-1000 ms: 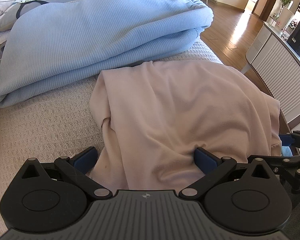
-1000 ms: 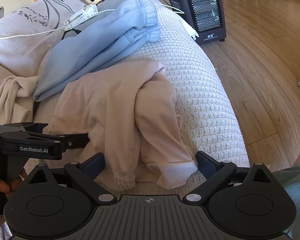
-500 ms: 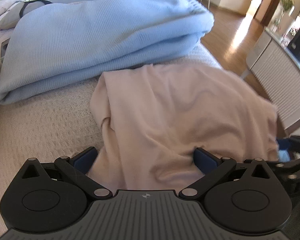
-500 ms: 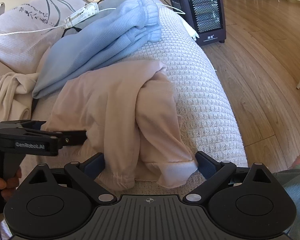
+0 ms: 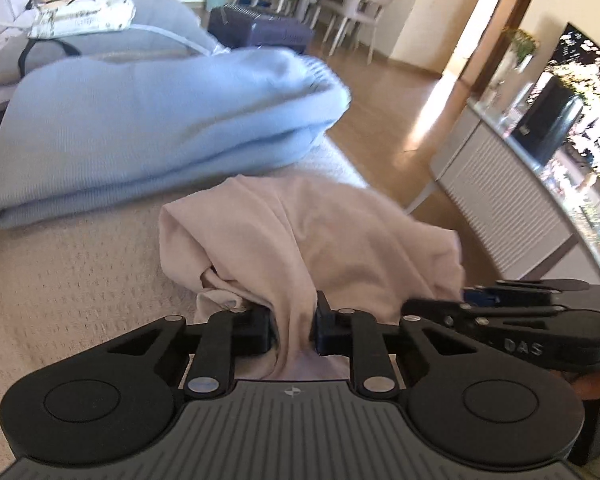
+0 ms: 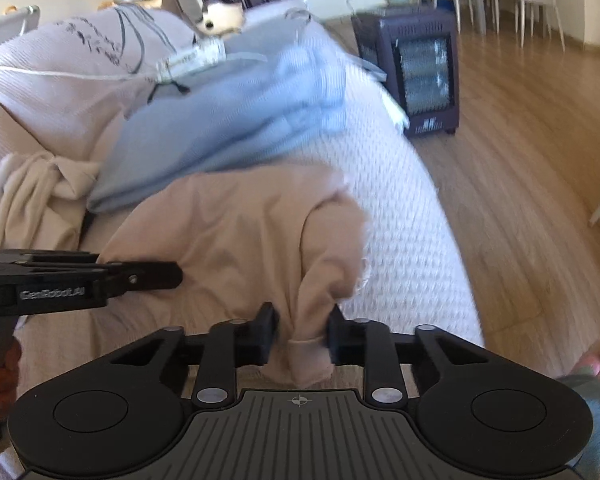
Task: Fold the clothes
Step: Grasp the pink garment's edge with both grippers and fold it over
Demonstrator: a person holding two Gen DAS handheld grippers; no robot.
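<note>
Pale pink garment point(image 5: 340, 240), centre frame, is plain and unpatterned; light blue garment point(image 5: 152, 132), upper left, shows a fine rib. The bed cover point(image 6: 412, 240) is off-white with a waffle weave. At upper right, the heater point(image 6: 416, 76) is dark purple-grey and the floor point(image 6: 540, 160) shows light brown wood grain.

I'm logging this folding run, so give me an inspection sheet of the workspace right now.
Surface: sofa with a white textured cover.
Job's things: pink garment bunched on the cover; folded blue garment behind it, touching.
Clutter: cream cloth at the left; patterned cushion; soft toy.
Grippers: left gripper shut on the pink garment; right gripper shut on its cuff end.
Cables: white cable running to a power strip.
Surroundings: wood floor, heater, chairs, TV.
</note>
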